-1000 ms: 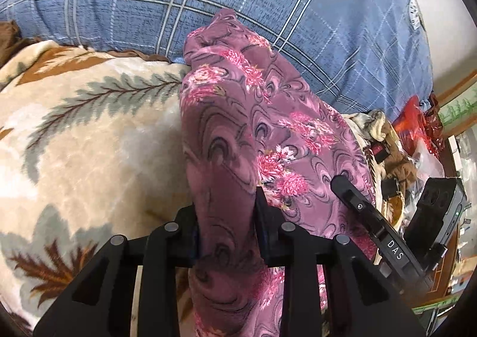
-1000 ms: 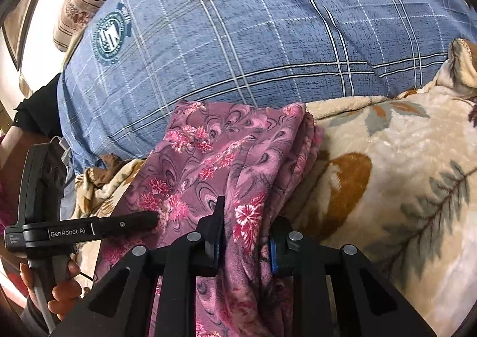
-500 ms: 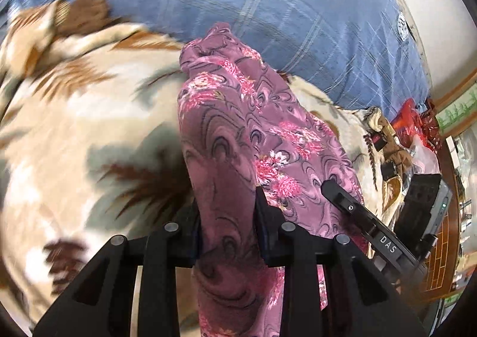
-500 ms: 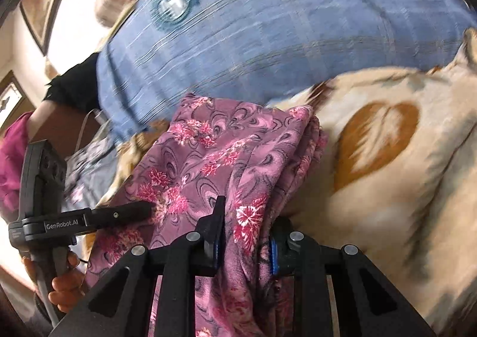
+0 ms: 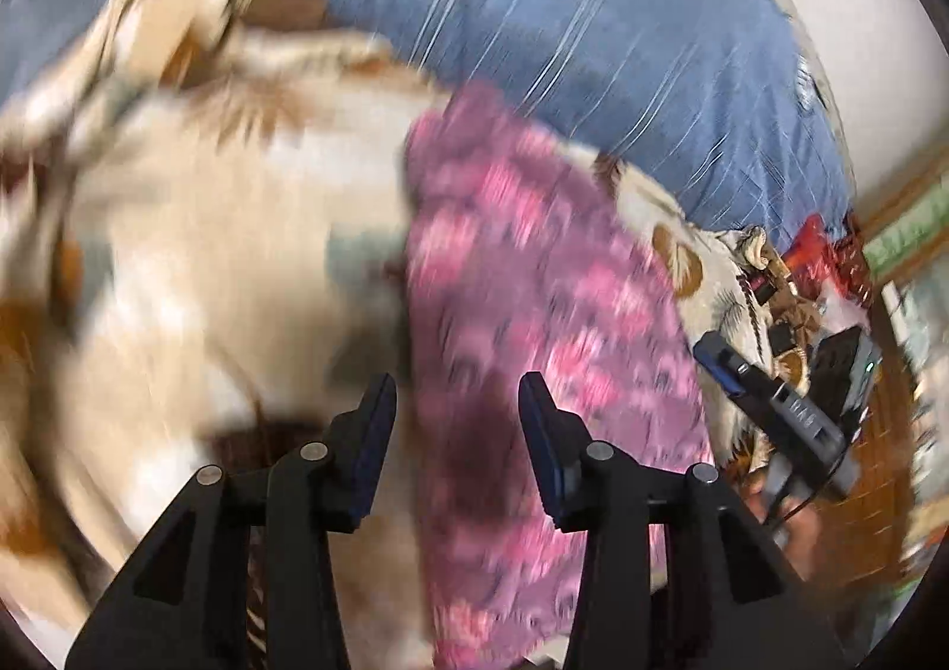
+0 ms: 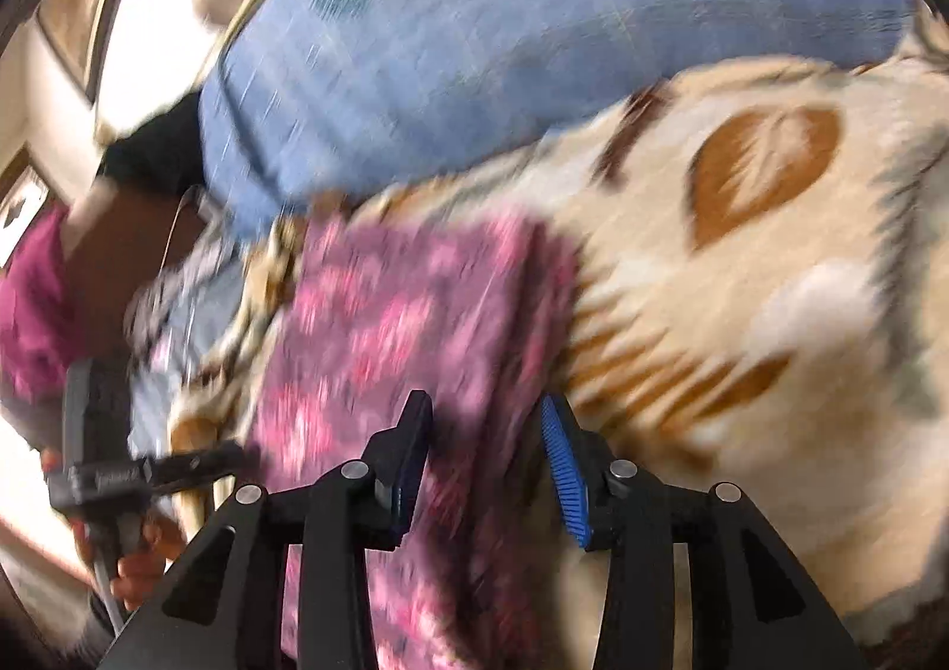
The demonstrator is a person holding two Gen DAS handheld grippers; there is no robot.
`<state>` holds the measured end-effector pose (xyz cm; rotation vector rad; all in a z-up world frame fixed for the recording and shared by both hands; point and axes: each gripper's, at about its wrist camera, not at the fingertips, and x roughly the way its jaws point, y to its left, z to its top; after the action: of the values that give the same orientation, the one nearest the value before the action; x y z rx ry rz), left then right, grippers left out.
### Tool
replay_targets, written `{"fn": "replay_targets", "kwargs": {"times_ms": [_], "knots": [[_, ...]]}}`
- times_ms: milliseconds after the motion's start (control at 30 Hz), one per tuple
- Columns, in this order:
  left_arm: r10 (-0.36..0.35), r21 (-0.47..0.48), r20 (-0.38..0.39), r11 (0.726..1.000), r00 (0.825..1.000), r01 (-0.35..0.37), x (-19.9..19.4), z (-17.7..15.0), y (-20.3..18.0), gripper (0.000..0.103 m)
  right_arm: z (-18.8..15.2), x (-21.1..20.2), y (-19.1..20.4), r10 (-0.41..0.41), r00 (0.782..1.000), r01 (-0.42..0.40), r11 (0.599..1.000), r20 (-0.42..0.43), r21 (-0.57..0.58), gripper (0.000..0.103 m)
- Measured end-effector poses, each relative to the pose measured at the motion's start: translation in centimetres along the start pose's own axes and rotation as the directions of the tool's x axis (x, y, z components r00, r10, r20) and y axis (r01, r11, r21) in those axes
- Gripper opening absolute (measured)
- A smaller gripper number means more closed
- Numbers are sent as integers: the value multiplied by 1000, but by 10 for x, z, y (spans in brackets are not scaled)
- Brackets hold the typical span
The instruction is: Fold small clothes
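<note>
A purple garment with pink flowers [image 5: 534, 284] lies folded in a long strip on the beige leaf-patterned blanket [image 5: 207, 255]. My left gripper [image 5: 457, 403] is over its near end, jaws opening, with the cloth lying loose between the pads. In the right wrist view the same garment [image 6: 403, 314] runs up from my right gripper [image 6: 483, 421], whose jaws are also opening around the cloth without pressing it. Each view shows the other gripper beside the garment: the right one [image 5: 771, 403] and the left one [image 6: 148, 474], held by a hand. Both views are blurred.
A blue plaid quilt [image 5: 593, 18] is heaped behind the blanket, also seen as the blue quilt [image 6: 534, 47]. Clutter with a red bag [image 5: 824, 255] lies at the bed's right side. A person's pink sleeve [image 6: 29, 302] shows at the left.
Both grippers were shut on the garment and have now let go, jaws spread. The garment has come down onto the blanket, farther from the blue quilt.
</note>
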<state>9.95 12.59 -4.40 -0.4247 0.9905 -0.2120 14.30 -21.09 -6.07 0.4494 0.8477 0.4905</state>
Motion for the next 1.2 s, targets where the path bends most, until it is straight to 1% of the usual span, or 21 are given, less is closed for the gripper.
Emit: {"fn": "replay_targets", "kwargs": {"times_ms": [100,167,233,333,400,433,467,533,600,667,700,733,800,867,900,933,1000,1033,1133,1167,1200], "knots": [[24,68,41,997,999,-27,13,34,-19,42,22,7,11,49,998,-49,999,38,-12,37],[57,105,34,993,998,-61,33,55,-29,42,33,23,26,53,998,-51,997,27,-63,25],[106,138,29,984,994,-109,55,74,-38,42,40,44,37,17,1000,-18,993,-6,-113,21],[196,163,13,967,980,-196,91,96,-39,42,43,64,34,-33,999,29,991,-29,-132,19],[235,144,-36,963,971,-228,119,106,-29,42,43,82,24,-113,992,104,985,-60,-137,17],[249,133,-52,961,967,-240,127,105,-23,43,41,94,16,-155,984,141,980,-90,-144,9],[268,121,-75,959,960,-258,138,107,-17,46,40,98,11,-149,985,136,980,-82,-148,4],[254,100,-65,964,965,-247,142,111,-13,56,40,98,10,-140,988,128,978,-65,-164,4],[246,81,-74,967,966,-240,142,117,-9,56,40,98,12,-151,986,136,973,-69,-184,4],[221,46,-100,975,970,-217,132,121,-2,51,42,93,17,-169,982,150,967,-80,-204,4],[207,36,-100,978,973,-204,123,120,0,50,44,87,18,-171,982,152,969,-81,-195,5],[188,39,-85,982,978,-186,108,116,0,50,43,74,21,-136,988,121,976,-70,-181,13],[174,90,-49,981,984,-169,81,100,-6,50,37,53,25,-51,997,40,981,-51,-188,14],[166,137,-27,977,986,-161,62,77,-12,55,24,40,30,35,996,-52,976,-87,-210,16],[149,144,-33,979,988,-143,57,59,-12,60,17,39,31,47,994,-69,973,-102,-221,18],[144,145,-44,980,989,-136,59,50,-14,60,7,40,32,33,992,-62,968,-120,-245,20],[161,156,-87,977,983,-146,74,29,-13,63,-14,55,31,-80,986,29,946,-145,-323,20],[175,151,-87,975,981,-161,79,22,-12,65,-17,52,32,-70,992,33,943,-101,-330,20],[161,116,-85,982,983,-151,57,23,-13,64,-10,40,38,-124,986,86,953,-114,-292,19],[159,124,-69,981,985,-150,47,21,-16,64,-10,33,40,-114,987,78,954,-110,-289,24],[162,138,-42,978,986,-155,38,19,-18,64,-11,23,42,-100,990,66,952,-102,-298,24]]}}
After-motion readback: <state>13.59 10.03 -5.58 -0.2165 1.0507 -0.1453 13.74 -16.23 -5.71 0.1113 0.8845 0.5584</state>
